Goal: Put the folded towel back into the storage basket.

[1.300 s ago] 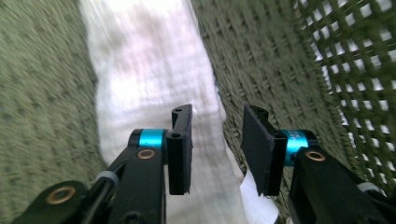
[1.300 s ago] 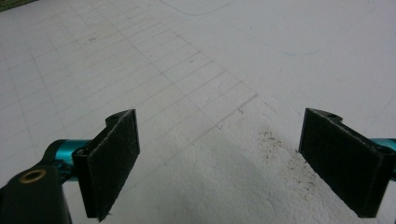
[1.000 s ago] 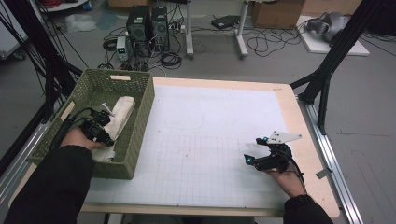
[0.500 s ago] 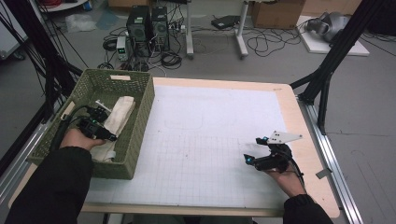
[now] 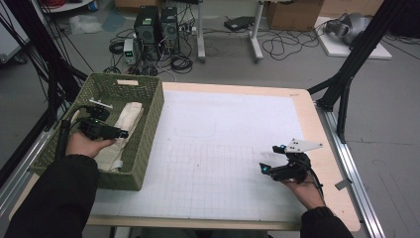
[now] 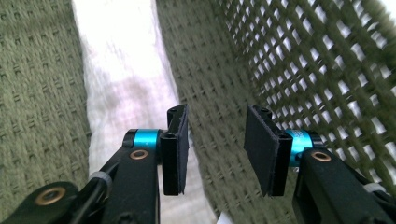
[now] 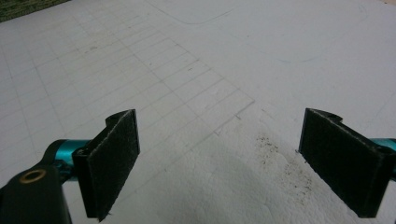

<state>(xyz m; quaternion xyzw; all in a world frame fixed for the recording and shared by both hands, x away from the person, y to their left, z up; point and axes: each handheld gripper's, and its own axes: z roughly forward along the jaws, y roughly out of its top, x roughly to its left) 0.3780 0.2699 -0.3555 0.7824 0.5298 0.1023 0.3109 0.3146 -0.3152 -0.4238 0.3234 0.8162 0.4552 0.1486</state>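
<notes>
A green woven basket (image 5: 148, 106) stands on the table's left side with a folded white cloth (image 5: 130, 115) lying inside. My left gripper (image 5: 124, 133) hovers in the basket just above the cloth (image 6: 116, 70). Its jaws have just been opening and stand apart, with nothing between the pads (image 6: 215, 149). My right gripper (image 5: 263, 167) rests low over the white grid mat (image 5: 223, 148) at the front right. It is open wide, with bare mat (image 7: 187, 93) between its pads (image 7: 219, 163).
The basket wall (image 6: 303, 60) rises close on the right of the left gripper view. A wooden table border (image 5: 322, 134) frames the mat. Beyond the table are computer towers (image 5: 158, 25), cables and black frame struts (image 5: 346, 74).
The left gripper has let go of the cloth, opened its jaws and risen a little inside the basket. The right gripper has stayed put.
</notes>
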